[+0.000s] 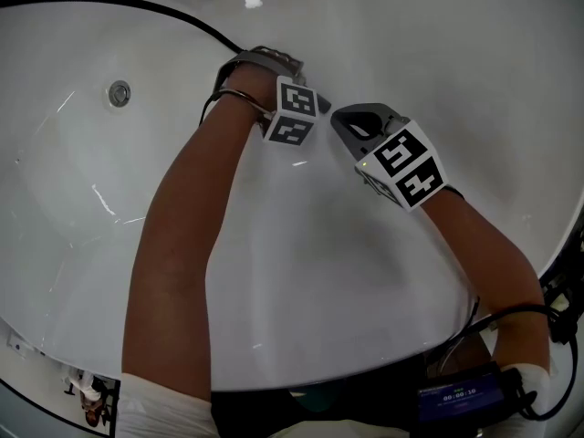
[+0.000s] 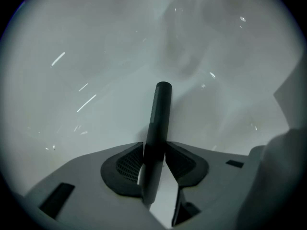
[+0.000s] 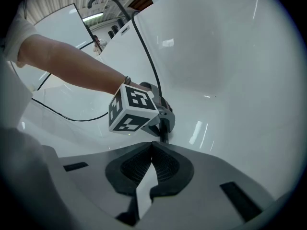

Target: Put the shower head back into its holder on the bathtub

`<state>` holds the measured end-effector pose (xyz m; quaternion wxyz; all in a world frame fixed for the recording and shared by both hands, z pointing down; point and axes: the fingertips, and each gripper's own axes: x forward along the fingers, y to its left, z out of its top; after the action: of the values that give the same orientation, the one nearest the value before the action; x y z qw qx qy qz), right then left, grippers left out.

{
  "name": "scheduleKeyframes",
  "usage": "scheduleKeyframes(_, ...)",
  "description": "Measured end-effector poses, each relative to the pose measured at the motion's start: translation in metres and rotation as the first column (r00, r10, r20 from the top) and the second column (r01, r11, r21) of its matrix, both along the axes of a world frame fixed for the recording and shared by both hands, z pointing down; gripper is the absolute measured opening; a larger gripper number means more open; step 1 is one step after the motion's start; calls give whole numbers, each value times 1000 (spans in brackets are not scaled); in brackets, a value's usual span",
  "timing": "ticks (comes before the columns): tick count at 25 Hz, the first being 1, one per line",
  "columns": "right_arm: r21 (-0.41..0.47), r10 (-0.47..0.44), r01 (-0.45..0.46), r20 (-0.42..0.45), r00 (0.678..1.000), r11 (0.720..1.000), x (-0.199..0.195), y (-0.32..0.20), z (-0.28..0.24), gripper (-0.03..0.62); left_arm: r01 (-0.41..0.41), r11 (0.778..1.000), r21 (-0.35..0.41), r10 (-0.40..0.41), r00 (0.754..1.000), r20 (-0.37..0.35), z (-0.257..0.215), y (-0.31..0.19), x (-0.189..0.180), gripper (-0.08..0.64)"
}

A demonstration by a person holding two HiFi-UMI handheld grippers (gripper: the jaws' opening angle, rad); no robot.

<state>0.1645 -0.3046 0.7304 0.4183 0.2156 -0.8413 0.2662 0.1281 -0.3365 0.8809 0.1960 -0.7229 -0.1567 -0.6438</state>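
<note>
Head view, looking steeply down into a white bathtub [image 1: 301, 272]: two bare forearms reach toward its far sloping wall. The left hand-held gripper [image 1: 270, 69] points straight down near the rim and is mostly covered by its marker cube [image 1: 292, 109]. The right hand-held gripper [image 1: 345, 121] hangs just beside it, angled toward it. A thin black hose [image 1: 155, 5] curves along the rim to the left hand, and a round fitting [image 1: 119, 92] sits in the tub wall well apart to the left. Left gripper view: the jaws pinch a slim black stick — the shower head [image 2: 160, 119] — whose rounded end juts out over plain white enamel. Right gripper view: its jaws are pressed together with nothing between them. Past them the left hand-held gripper is seen from the side, the black stick reaching down from it until the near jaws cut it off, and the hose rising behind. The step in hand looks like lowering the shower head toward its holder. The next move probably calls for keeping the stick upright and lining its lower end over the socket, then easing it in and letting go. The holder shows in no view — hand and cube cover the spot from above. Whether the stick's tip already touches or enters anything cannot be told.
</note>
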Motion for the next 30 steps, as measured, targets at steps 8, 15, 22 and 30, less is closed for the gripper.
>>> scheduleKeyframes(8, 0, 0, 0, -24, 1000, 1000, 10, -3, 2, 12, 12, 1000, 3, -12, 1000, 16, 9, -2, -6, 136)
scheduleKeyframes(15, -31, -8, 7, -27, 1000, 1000, 10, 15, 5, 11, 211, 977, 20, -202, 956, -214, -13, -3, 2, 133)
scheduleKeyframes(22, 55, 7, -12, 83, 996, 998, -1, 36, -17, 12, 432, 901, -40, -398, 785, -475, -66, -6, 17, 133)
scheduleKeyframes(30, 190, 100, -143, 222, 970, 971, -26, 44, -98, 12, 728, 663, -174, -586, 360, -726, -220, -29, -19, 132)
